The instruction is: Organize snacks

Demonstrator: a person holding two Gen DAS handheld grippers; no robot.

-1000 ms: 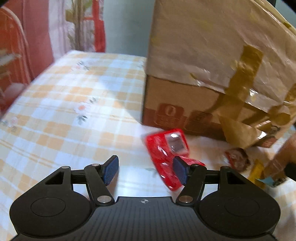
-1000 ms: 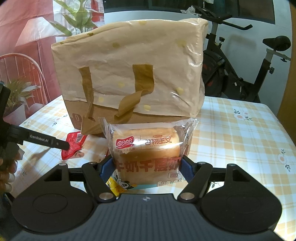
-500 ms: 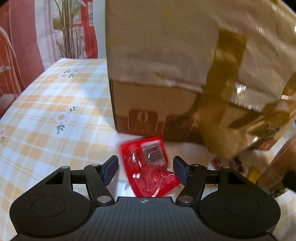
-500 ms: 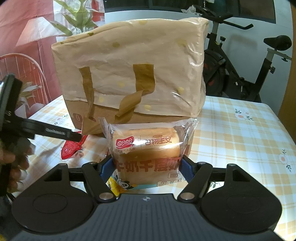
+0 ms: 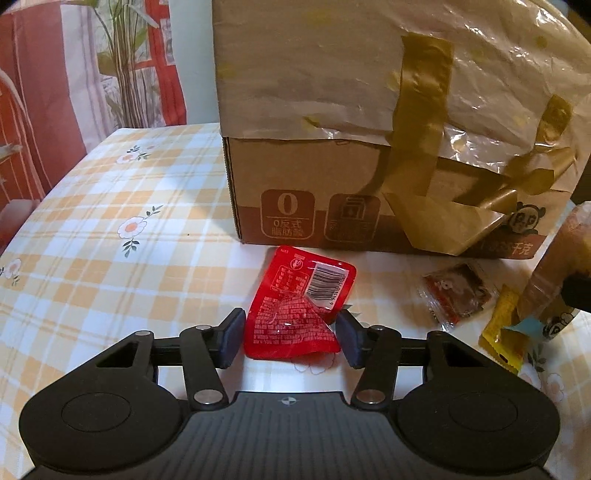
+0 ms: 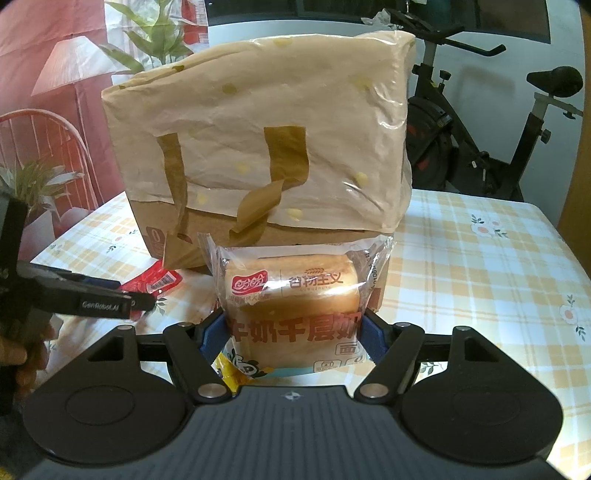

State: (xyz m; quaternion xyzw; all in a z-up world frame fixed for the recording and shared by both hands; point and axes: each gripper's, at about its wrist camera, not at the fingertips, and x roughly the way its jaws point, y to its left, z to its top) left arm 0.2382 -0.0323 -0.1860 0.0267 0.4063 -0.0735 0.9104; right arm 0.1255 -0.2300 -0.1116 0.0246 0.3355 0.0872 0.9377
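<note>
- Left wrist view: the left gripper (image 5: 289,336) has just been closing; the red snack packet (image 5: 297,308) lies on the checked tablecloth (image 5: 110,229) between its fingers, the pads beside its edges but not pressing.
- Only here a brown sachet (image 5: 456,290) and a yellow packet (image 5: 506,328) show, in front of the cardboard box (image 5: 332,206).
- Right wrist view: the right gripper (image 6: 291,332) holds the wrapped bread (image 6: 295,299) firmly between its pads.
- Only here an exercise bike (image 6: 480,122) shows.

1. The table (image 6: 480,258) wears a checked cloth in yellow, orange and white, dotted with small flowers.
2. Behind it on the left hangs a red and pink printed curtain (image 6: 55,110) showing a lamp and a chair.
3. Green plant leaves (image 6: 155,33) rise by the curtain.
4. On the right, a black exercise bike (image 6: 480,122) stands against a pale wall (image 6: 498,74).
5. Soft, even light falls over the cloth.
</note>
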